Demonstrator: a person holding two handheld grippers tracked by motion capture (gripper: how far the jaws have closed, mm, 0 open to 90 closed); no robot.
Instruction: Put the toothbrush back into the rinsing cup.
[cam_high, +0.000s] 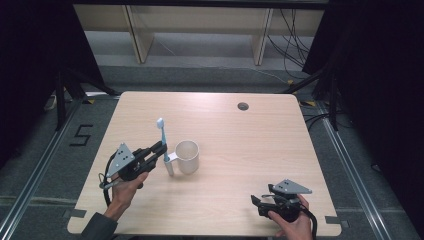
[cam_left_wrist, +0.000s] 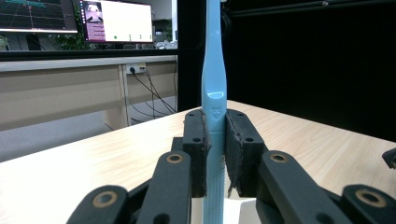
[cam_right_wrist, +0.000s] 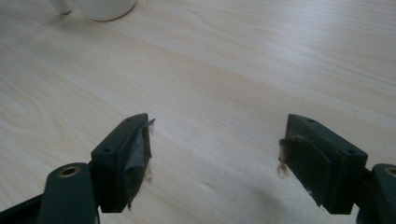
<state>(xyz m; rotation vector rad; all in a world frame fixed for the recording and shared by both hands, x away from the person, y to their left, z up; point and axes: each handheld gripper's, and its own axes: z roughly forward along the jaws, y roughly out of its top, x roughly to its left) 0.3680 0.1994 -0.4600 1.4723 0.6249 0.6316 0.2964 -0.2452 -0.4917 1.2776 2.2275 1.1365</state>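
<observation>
Here, left gripper (cam_high: 159, 149) jaws pinching upright toothbrush (cam_high: 162, 140), seemingly touching mug (cam_high: 187, 156); right gripper (cam_high: 256, 201) jaws spread.

Each gripper, the left gripper (cam_high: 159, 148) and the right gripper (cam_high: 256, 201), is built of black linked bars joined by brass-coloured pivot rings. Small screw holes are set in the black jaw blocks, and dark, frayed pads (cam_right_wrist: 138, 156) are fitted inside. A grey three-cornered plate is carried on top of each, and a black cable is trailed behind. A dark sleeve (cam_high: 99, 227) is worn on the left arm.
</observation>
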